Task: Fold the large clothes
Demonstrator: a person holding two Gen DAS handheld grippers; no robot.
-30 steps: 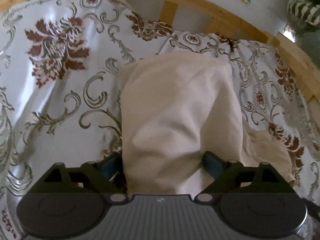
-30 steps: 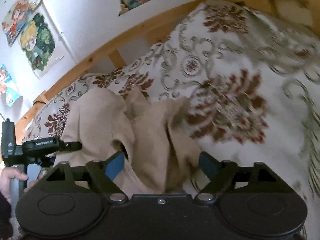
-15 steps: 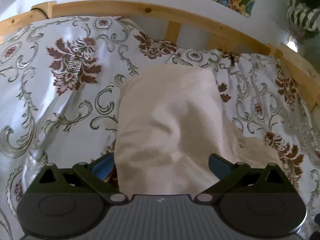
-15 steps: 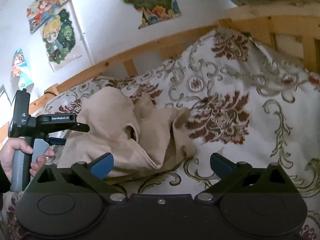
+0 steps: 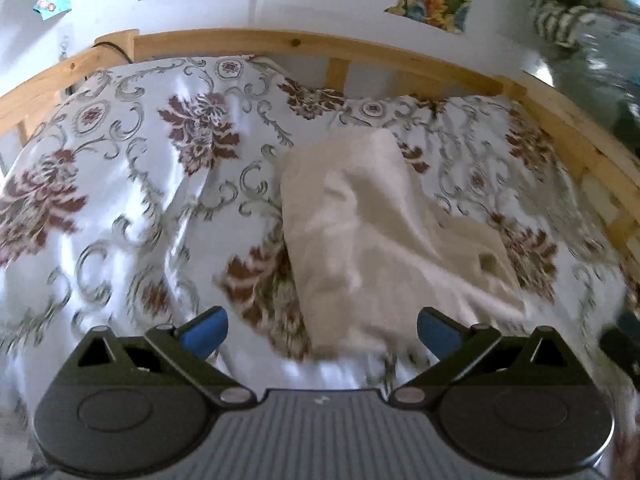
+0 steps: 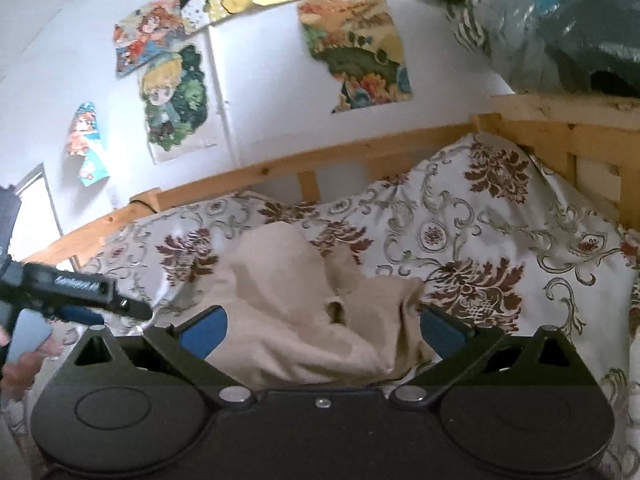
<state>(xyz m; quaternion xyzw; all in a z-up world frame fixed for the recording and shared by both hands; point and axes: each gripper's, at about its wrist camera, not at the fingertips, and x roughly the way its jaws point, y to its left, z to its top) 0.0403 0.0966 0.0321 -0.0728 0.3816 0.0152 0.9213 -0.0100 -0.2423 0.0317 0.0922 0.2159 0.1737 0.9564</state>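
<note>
Surface: bedspread [image 5: 132,184], white with brown floral print, spread over a bed inside a wooden frame [image 5: 304,42]; posters on the wall behind.
Landmark: beige garment [image 5: 372,232], lying bunched on the bedspread, roughly mid-bed, its far end pointing at the frame's back rail.
Garment state: partly gathered, not flat; a ridge runs lengthwise, a lower flap spreads toward the right rail; in the right wrist view [image 6: 316,312] creases and a small hole-like opening show near its middle.
Left gripper [image 5: 320,330]: fingers spread wide, holding nothing; near edge of the garment lies between the tips, not gripped.
Right gripper [image 6: 322,326]: fingers spread wide, holding nothing; garment's near hem just ahead between them.
Step in hand (judgement): re-grasp before the next fold; task looks early to mid.
How to do it well: pick two corners of the same hem, one per gripper; pinch a single layer, not the bunch; lift and pull apart to flatten before folding over.
Edges: right rail is near the garment's flap; back rail close to its far end.
Open room: bare bedspread left of the garment is the widest free area; lay the fold that way.
</note>
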